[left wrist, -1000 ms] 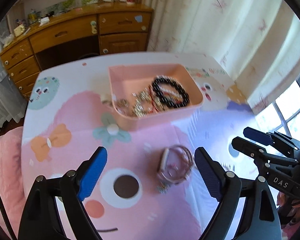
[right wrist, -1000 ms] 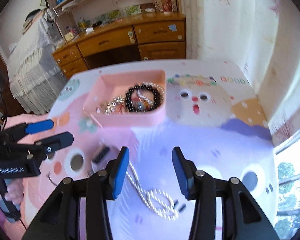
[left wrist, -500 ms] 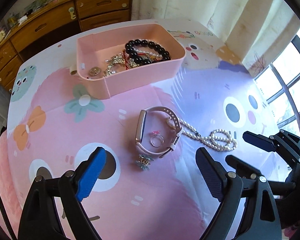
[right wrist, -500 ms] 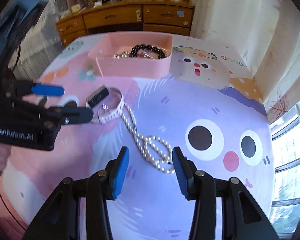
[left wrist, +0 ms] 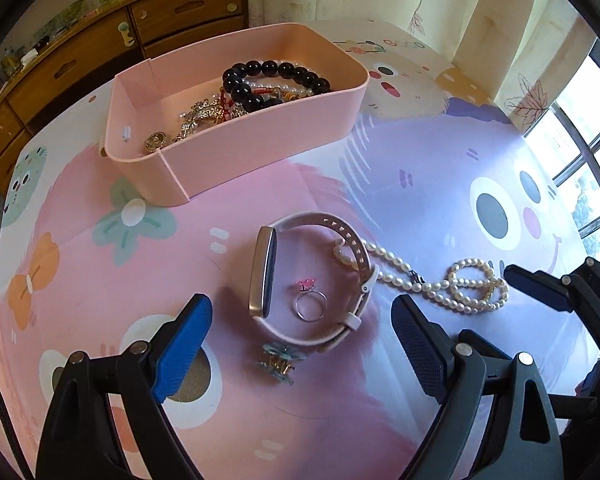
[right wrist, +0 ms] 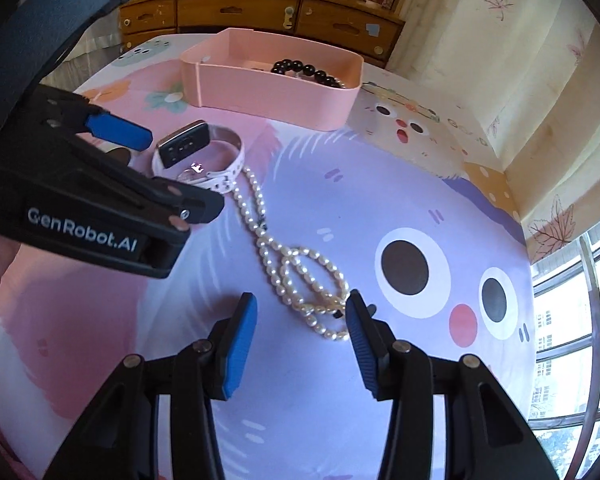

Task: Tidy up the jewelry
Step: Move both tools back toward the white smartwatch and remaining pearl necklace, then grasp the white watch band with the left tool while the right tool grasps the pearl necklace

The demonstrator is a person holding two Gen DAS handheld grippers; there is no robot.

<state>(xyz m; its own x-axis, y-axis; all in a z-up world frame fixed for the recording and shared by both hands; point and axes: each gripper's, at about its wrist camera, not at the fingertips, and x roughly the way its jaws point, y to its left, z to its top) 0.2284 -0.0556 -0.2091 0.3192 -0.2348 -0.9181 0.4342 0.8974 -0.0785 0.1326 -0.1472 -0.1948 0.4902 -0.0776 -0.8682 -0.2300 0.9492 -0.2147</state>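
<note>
A pale pink watch (left wrist: pixel 266 272) lies on the cartoon mat with a silver ring (left wrist: pixel 310 304) inside its strap loop. My left gripper (left wrist: pixel 300 306) hovers just above them, wide open, one finger on each side of the watch. A pearl necklace (right wrist: pixel 300 276) trails from the strap to a looped end. My right gripper (right wrist: pixel 302 300) is over that loop, its jaws opening; the pearls lie between the fingertips with the pads off them. The pink tray (left wrist: pixel 260 148) behind holds a black bead bracelet (left wrist: pixel 276 76) and several gold pieces.
A small green flower clip (left wrist: pixel 278 360) lies just in front of the watch. The two grippers are close together, the right gripper (left wrist: pixel 540 284) at the left one's right side. A wooden drawer unit (right wrist: pixel 340 24) stands beyond the mat, with curtains and a window to the right.
Both grippers have come down toward the mat. The watch now sits between the left fingers and the pearl loop between the right ones. The right jaws stand a little wider.
</note>
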